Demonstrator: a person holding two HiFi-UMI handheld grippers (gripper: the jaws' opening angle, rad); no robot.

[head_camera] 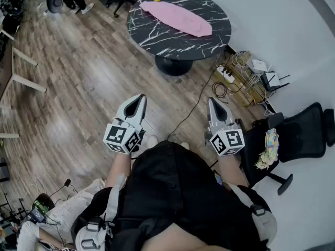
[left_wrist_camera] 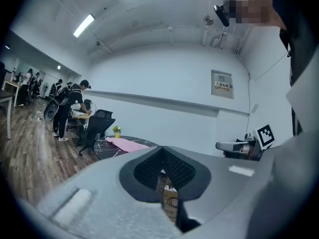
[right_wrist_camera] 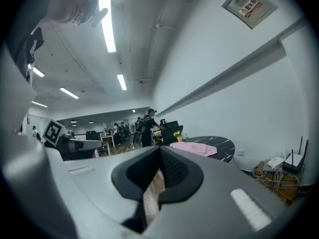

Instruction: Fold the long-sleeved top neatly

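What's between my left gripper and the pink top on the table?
Head view: only wood floor, then the dark marble table rim; the left gripper, shut and empty, is well short of the pink top.

Seen from the head view, the left hand-held gripper is out ahead of the torso on its left side, jaws closed together and empty. The right hand-held gripper is ahead of the torso's right side, also closed and empty. Forearms reach forward, well apart.
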